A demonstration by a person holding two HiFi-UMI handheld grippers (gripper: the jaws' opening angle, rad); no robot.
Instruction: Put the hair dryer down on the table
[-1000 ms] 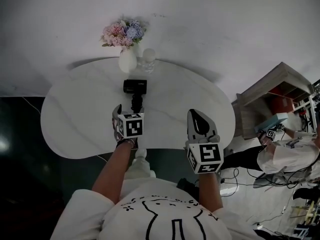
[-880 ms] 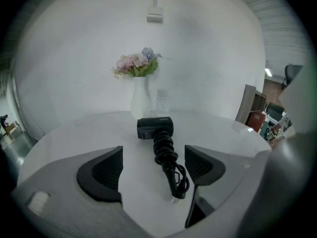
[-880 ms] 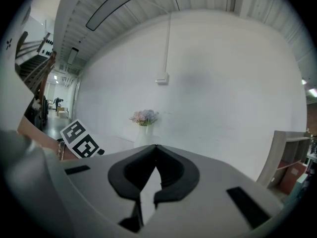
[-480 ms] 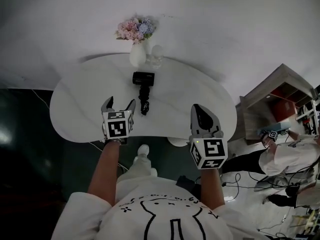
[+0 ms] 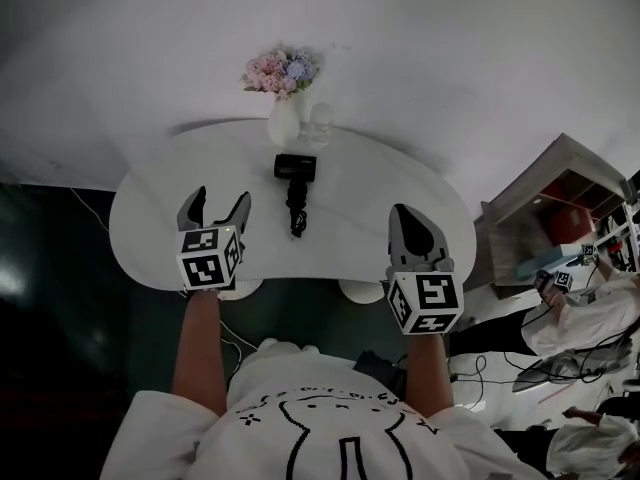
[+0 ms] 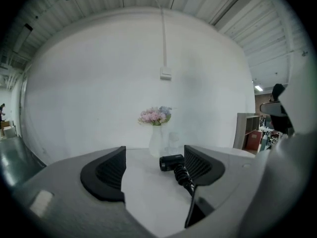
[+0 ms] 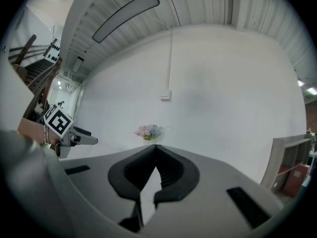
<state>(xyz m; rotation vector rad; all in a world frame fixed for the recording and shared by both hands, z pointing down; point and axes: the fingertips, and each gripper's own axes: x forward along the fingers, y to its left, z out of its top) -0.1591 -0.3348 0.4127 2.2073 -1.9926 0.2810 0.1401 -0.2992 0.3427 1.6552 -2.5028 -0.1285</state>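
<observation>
A black hair dryer (image 5: 296, 181) lies on the white oval table (image 5: 400, 193), its head toward the vase and its handle and cord pointing back at me. The left gripper view shows the hair dryer (image 6: 174, 165) just right of centre, beyond the jaws. My left gripper (image 5: 213, 204) is open and empty, held over the table's near left edge, well clear of the dryer. My right gripper (image 5: 413, 221) is shut with nothing in it, over the table's near right edge.
A white vase of pink and blue flowers (image 5: 283, 93) and a clear glass (image 5: 321, 125) stand at the table's far edge, just behind the dryer. A wooden shelf unit (image 5: 545, 218) stands to the right. A person (image 5: 590, 303) sits at far right among floor cables.
My left gripper let go of the hair dryer, which now lies on the table, then opened and drew back to the left and toward me. The right gripper stayed shut.
</observation>
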